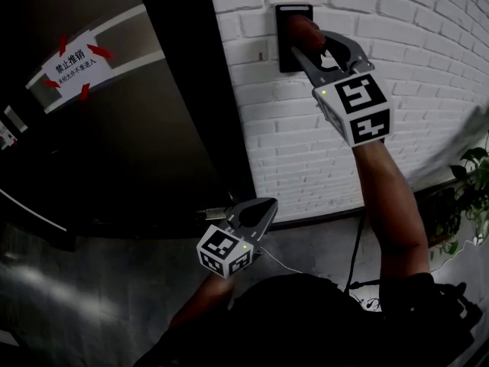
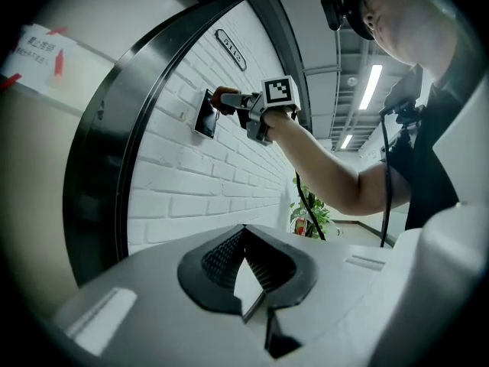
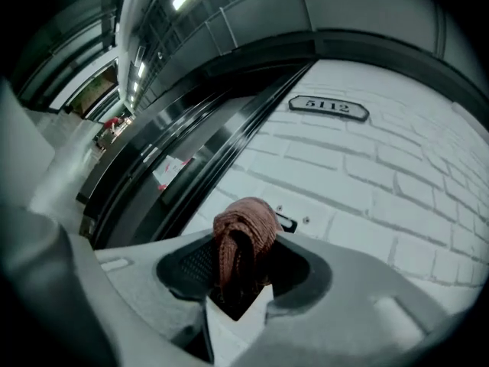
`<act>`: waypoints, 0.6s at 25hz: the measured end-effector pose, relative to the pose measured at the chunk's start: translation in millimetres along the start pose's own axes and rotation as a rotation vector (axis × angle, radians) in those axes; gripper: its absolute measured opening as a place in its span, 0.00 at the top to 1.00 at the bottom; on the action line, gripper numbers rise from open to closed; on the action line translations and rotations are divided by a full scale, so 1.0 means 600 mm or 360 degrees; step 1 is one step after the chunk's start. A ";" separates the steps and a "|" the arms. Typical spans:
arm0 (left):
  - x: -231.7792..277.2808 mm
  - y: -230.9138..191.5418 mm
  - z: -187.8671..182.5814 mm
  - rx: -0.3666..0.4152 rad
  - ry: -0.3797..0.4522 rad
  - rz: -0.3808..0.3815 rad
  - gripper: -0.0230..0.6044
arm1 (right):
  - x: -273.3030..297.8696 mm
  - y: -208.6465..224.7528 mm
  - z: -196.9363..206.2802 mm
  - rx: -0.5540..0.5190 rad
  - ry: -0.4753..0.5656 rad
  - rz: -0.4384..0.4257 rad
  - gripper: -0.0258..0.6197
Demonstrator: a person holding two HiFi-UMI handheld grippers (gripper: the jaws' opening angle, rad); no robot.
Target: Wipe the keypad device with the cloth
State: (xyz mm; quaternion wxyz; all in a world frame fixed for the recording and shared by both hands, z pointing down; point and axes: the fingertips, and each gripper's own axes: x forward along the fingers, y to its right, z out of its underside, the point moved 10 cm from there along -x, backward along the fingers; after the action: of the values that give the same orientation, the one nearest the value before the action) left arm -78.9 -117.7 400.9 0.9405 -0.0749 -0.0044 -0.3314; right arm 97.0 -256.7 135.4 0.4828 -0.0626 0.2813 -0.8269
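Black in colour, the keypad device (image 1: 284,58) is mounted on the white brick wall (image 1: 405,29), high up and close to the wall's left edge, just beside the dark door frame (image 1: 206,90). A reddish-brown cloth (image 1: 299,27) is pressed against the upper part of the device face. The right gripper (image 1: 307,43) is clenched on this cloth; in the right gripper view the bunched cloth (image 3: 244,232) sits between the jaws and covers most of the device. A number plate reading 5112 (image 3: 328,108) is fixed higher on the wall. The left gripper (image 1: 263,209) hangs low, well apart from the device, near the bottom of the door frame. Its jaws meet at the tips with nothing between them. A white sign with red arrows (image 1: 75,61) is stuck on the dark door (image 1: 137,144). A potted plant (image 1: 472,193) stands at the wall's lower right.
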 end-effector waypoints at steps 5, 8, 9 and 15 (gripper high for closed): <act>-0.013 -0.010 0.005 0.0018 0.0026 -0.0060 0.94 | 0.037 0.028 -0.037 -0.0086 0.0016 0.0086 0.74; -0.018 -0.010 0.005 -0.0006 0.0018 -0.0064 0.94 | 0.059 0.031 -0.035 -0.0108 -0.0013 0.0091 0.74; -0.020 -0.009 0.004 -0.0013 0.0014 -0.0063 0.94 | 0.063 0.029 -0.034 -0.0120 -0.0014 0.0097 0.74; -0.020 -0.015 0.005 -0.0005 0.0018 -0.0075 0.94 | 0.064 0.025 -0.022 -0.0094 0.0012 0.0126 0.74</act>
State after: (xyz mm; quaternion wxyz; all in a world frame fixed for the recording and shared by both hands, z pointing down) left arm -93.6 -116.5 404.7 0.9323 -0.0744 -0.0003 -0.3539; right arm 83.1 -289.2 110.0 0.5121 -0.0626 0.3098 -0.7986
